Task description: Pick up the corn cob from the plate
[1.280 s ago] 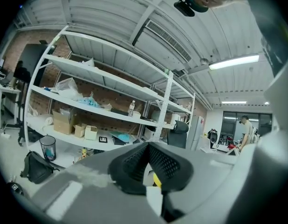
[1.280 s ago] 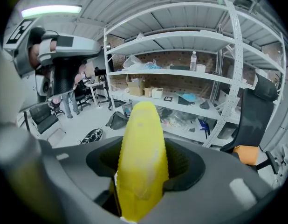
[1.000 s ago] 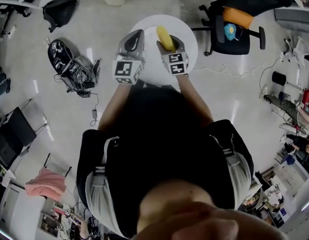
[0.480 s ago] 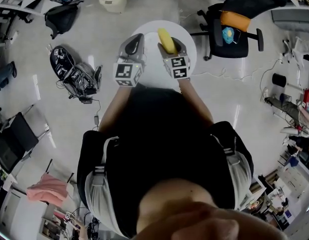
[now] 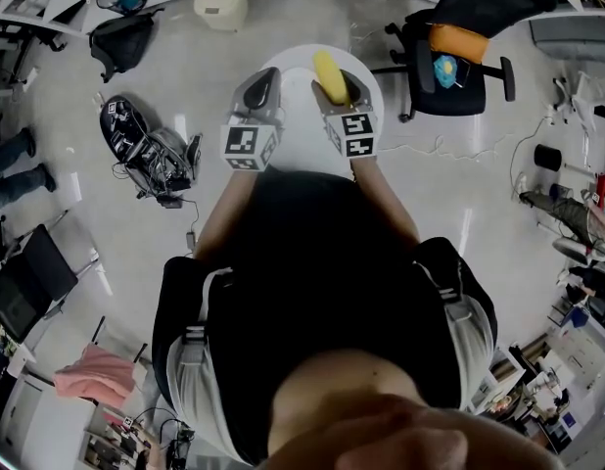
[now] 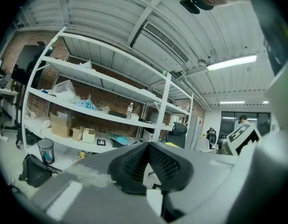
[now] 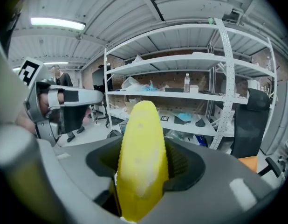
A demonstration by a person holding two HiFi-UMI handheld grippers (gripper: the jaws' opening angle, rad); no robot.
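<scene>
Jaws clamped on the corn cob (image 5: 327,68), our right gripper (image 5: 334,85) has raised it above the round table (image 5: 301,153) at top centre, so the pickup looks done; our left gripper (image 5: 265,74) sits closed and empty.

Corn cob (image 7: 141,139) between the right jaws: yellow, bumpy kernel texture, slight plastic-like sheen. Right gripper (image 7: 143,171) and left gripper (image 6: 147,167): matt grey plastic shells, black ribbed rubbery-looking pads inside the jaws. Marker cubes (image 5: 249,145): matt, printed black and white. Round counter (image 5: 298,116) under the jaws: smooth white, low gloss. Floor (image 5: 459,194) around it: pale, polished, glossy with light streaks. Beyond the jaws: white painted metal shelves (image 7: 181,94), rough brick wall (image 6: 102,90), brown cardboard boxes (image 6: 60,124).
</scene>
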